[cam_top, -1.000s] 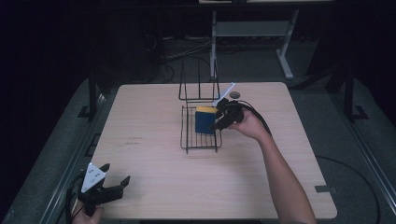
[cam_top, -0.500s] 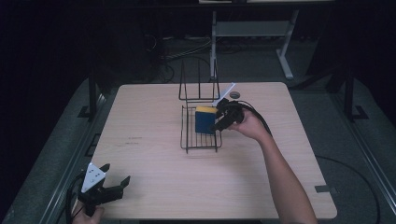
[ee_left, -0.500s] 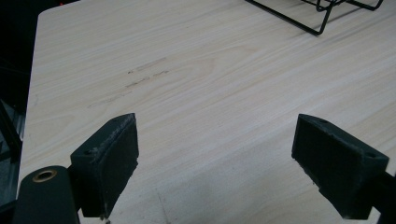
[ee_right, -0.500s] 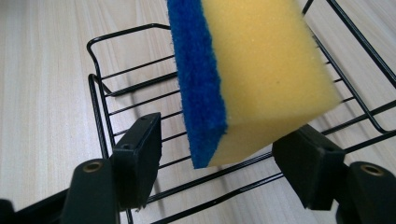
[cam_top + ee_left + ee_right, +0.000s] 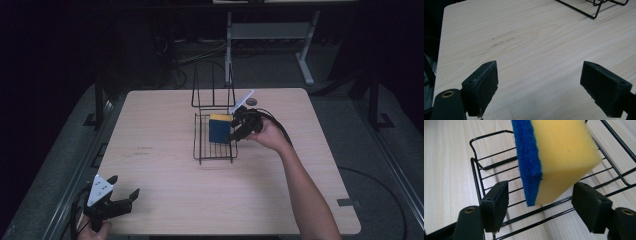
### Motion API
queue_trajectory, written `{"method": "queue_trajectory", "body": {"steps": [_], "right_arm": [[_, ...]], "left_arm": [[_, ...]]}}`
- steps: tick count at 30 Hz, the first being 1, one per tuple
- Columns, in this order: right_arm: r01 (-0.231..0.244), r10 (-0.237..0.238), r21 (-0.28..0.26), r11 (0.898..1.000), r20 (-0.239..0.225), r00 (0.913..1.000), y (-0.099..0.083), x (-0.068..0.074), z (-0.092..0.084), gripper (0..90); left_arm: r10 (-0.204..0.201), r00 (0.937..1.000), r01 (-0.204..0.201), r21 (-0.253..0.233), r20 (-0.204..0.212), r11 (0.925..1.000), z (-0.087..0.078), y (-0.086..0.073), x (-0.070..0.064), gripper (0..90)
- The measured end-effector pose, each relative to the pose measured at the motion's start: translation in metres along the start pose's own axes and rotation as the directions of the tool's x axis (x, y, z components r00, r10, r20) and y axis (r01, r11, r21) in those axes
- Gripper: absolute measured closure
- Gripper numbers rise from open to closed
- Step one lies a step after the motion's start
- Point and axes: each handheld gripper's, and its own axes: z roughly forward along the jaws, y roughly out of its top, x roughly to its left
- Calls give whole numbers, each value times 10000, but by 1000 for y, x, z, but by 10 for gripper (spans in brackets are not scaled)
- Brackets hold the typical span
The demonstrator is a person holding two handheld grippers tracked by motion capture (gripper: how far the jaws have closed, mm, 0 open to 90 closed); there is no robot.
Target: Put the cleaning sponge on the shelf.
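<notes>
A yellow sponge with a blue scrub face (image 5: 219, 129) (image 5: 559, 157) stands on edge, tilted, in a low black wire rack (image 5: 215, 150) (image 5: 477, 170) near the table's middle. My right gripper (image 5: 235, 133) (image 5: 540, 185) reaches in from the rack's right side. Its jaws have just been opening and stand on either side of the sponge's lower corner, with a gap at the blue face, so the pads do not press on it. My left gripper (image 5: 124, 186) (image 5: 539, 66) rests open at the table's near left corner, over bare wood with nothing between its jaws.
A taller wire frame (image 5: 212, 92) stands upright just behind the rack. The pale wooden table (image 5: 165, 125) has a small round hole (image 5: 251, 101) near its far edge. A metal stand (image 5: 265, 35) is on the dark floor behind. The rack's corner (image 5: 594, 10) is far ahead of the left gripper.
</notes>
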Motion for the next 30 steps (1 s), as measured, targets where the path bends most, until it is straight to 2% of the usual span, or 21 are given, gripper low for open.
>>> {"method": "queue_trajectory", "body": {"steps": [13, 30], "right_arm": [[-87, 87, 94, 9999, 1, 10000, -6, 1, -2, 282], [-253, 254, -64, 9997, 181, 9995, -20, 4, -18, 248]], "left_arm": [[42, 10000, -42, 17, 38, 10000, 1, 1, -1, 141], [25, 10000, -26, 44, 71, 10000, 2, 1, -3, 141]]}}
